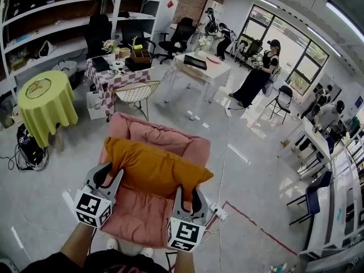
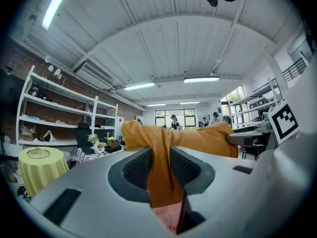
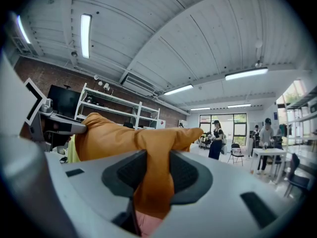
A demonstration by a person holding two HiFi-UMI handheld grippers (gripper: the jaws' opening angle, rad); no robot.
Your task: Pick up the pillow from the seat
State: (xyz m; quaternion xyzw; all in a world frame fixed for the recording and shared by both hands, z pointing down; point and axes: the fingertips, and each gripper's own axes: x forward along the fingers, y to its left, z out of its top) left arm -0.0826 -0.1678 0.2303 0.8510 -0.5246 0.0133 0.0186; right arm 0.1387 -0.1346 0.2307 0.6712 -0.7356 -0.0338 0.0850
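inspector: starting with containers. what is sitting in them?

assistant: a brown crate is standing on the checked surface at the back of the room. it is holding yellow and green items too small to name. the pink seat is showing a bare cushion beneath the pillow.

inspector: where is the task item lying?

assistant: the orange pillow is stretching crosswise over the seat, between the two claws, with its near edge gathered at both ends. whether its far edge is touching the seat back, i cannot tell.

inspector: claw states?

assistant: the left claw is gripping the pillow's left end, jaws standing narrow. in the left gripper view the pillow is filling the gap between the dark pads and bunching above them. the right claw is gripping the right end the same way. in the right gripper view its pads are pressing in on the orange cloth from both sides.

inspector: hand pose?

assistant: both forearms are reaching forward from the bottom of the head view. the claws are pointing level, away from the person, side by side at a similar height. each marker cube is facing up toward the head camera.
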